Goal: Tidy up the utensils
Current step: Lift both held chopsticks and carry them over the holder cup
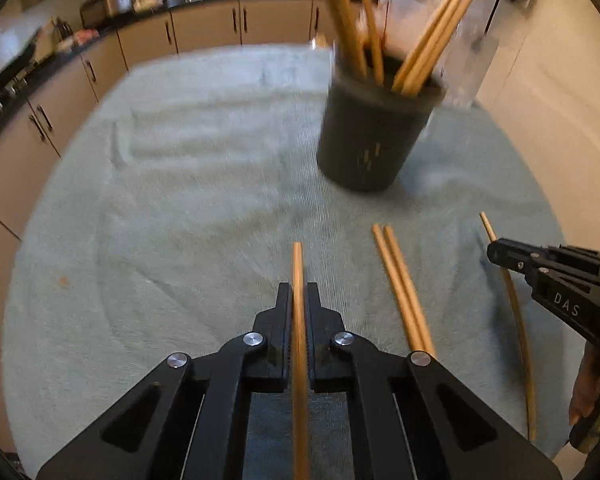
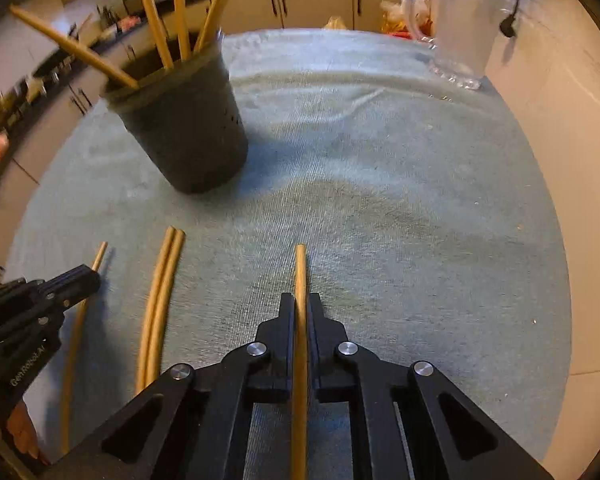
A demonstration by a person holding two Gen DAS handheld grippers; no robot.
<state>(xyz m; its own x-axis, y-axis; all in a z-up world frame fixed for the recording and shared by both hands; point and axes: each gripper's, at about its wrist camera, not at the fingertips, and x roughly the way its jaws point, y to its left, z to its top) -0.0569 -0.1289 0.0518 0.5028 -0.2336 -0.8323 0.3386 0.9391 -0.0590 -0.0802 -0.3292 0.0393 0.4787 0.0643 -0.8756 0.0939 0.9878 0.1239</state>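
1. Left black two-finger gripper (image 1: 299,292) is clamped on one light wooden chopstick (image 1: 298,264), which runs forward between its jaws above the pale green towel-like cloth (image 1: 180,208).
2. Right black gripper (image 2: 300,302) likewise pinches one wooden chopstick (image 2: 300,268).
3. Two more chopsticks (image 2: 162,292) lie side by side, touching, on the cloth between the grippers.
4. One dark round holder (image 2: 192,128) stands further back — four sticks show inside from the right wrist view.
5. One clear glass jug (image 2: 460,28) stands beyond, well apart.
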